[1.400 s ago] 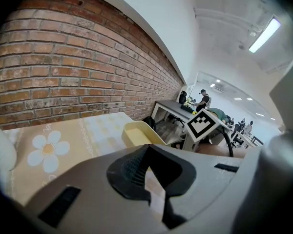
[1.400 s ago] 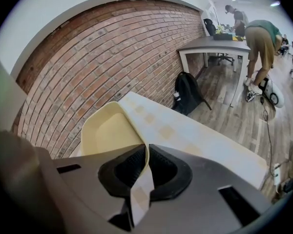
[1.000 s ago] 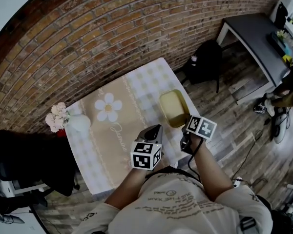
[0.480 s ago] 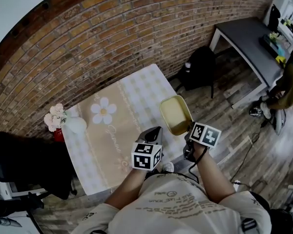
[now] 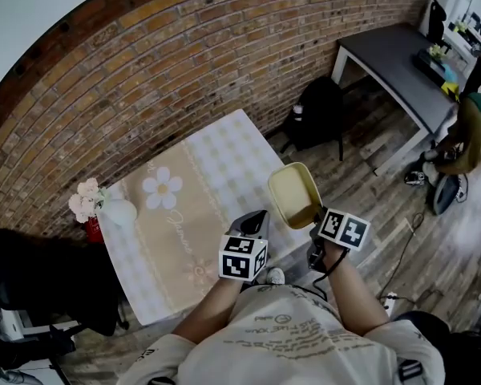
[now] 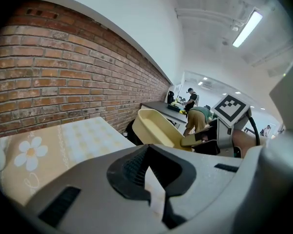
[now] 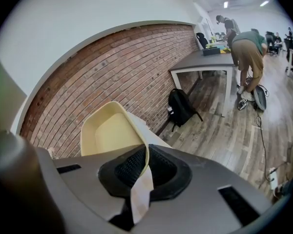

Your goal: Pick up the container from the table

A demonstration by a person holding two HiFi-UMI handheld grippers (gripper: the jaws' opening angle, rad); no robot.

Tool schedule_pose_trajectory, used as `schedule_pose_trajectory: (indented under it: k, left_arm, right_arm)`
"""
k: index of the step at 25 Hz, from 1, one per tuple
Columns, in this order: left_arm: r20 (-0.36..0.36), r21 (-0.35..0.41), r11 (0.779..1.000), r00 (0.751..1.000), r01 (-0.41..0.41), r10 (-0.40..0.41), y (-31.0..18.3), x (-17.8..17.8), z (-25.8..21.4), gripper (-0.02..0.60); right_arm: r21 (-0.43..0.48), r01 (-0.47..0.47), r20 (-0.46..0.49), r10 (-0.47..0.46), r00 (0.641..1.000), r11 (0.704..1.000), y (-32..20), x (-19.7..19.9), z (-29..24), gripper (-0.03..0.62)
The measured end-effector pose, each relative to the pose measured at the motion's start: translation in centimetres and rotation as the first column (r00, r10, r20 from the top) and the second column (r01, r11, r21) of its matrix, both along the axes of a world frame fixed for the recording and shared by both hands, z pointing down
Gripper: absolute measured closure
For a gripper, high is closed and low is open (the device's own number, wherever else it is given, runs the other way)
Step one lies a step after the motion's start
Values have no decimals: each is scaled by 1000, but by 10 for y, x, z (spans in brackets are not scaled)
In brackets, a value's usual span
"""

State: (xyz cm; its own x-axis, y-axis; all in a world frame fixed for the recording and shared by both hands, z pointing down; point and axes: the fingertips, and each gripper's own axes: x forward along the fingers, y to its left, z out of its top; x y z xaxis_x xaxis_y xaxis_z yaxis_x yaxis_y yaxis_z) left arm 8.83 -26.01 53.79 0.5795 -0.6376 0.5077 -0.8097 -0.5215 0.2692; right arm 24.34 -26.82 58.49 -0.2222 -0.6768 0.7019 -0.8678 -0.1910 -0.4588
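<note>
right gripper (image 5: 314,221) clamps the container's (image 5: 292,192) near rim, tub pointing away above the table (image 5: 216,163); left gripper (image 5: 255,217) closed, empty.

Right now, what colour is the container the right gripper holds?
The container is plain pale yellow; it shows best in the right gripper view.

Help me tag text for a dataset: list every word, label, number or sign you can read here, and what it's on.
No text here reads clearly.
Tablecloth: one cursive word below the printed daisy, too blurred to read.
Person's shirt: several lines of print, too small and warped to read.
Left marker cube and right marker cube: black-and-white square patterns, no letters or numbers.
Container: plain cream, no label visible.
</note>
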Motion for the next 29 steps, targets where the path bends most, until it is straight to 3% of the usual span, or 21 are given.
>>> schedule_pose_trajectory:
  k: [9, 29]
  left_arm:
    - [10, -4, 1000, 999, -31, 31, 11, 21, 2, 578]
    - [29, -6, 1000, 999, -17, 17, 1, 22, 4, 578]
  right_arm:
    - [11, -16, 8, 16, 1000, 1000, 12, 21, 1, 574]
    - [-1, -12, 31, 12, 999, 1000, 4, 27, 8, 572]
